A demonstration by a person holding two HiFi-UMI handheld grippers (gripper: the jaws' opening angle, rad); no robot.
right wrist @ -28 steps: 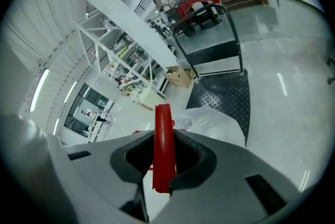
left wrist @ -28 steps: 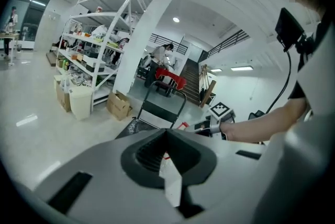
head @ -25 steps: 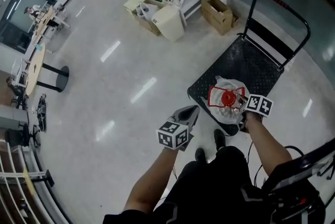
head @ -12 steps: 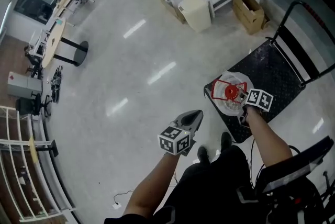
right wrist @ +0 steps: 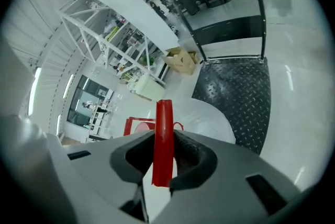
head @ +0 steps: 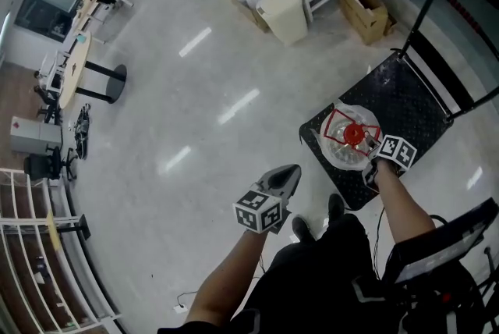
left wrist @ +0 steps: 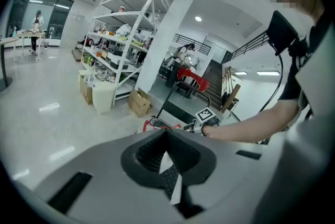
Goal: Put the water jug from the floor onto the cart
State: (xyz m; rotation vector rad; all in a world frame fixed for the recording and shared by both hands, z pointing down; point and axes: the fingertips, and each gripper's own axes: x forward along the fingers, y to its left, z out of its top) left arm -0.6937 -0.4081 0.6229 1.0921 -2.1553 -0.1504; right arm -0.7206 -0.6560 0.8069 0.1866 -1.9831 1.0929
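Your right gripper point(head: 375, 152) clamps the red handle point(right wrist: 163, 131) of the jug point(head: 348, 147) above the cart point(head: 411, 101). Your left gripper point(head: 286, 174), jaws together and empty, hangs over the floor point(head: 187, 83).

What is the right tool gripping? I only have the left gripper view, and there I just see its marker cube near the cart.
Observer: The right tool is shut on the red handle of the water jug.
Operator: Is the jug above the cart?
Observer: Yes, the head view shows it over the near corner of the cart; whether it rests on the deck I cannot tell.
Operator: Where is my left tool?
Observer: The left tool hangs over bare floor, to the left of the cart, touching nothing.
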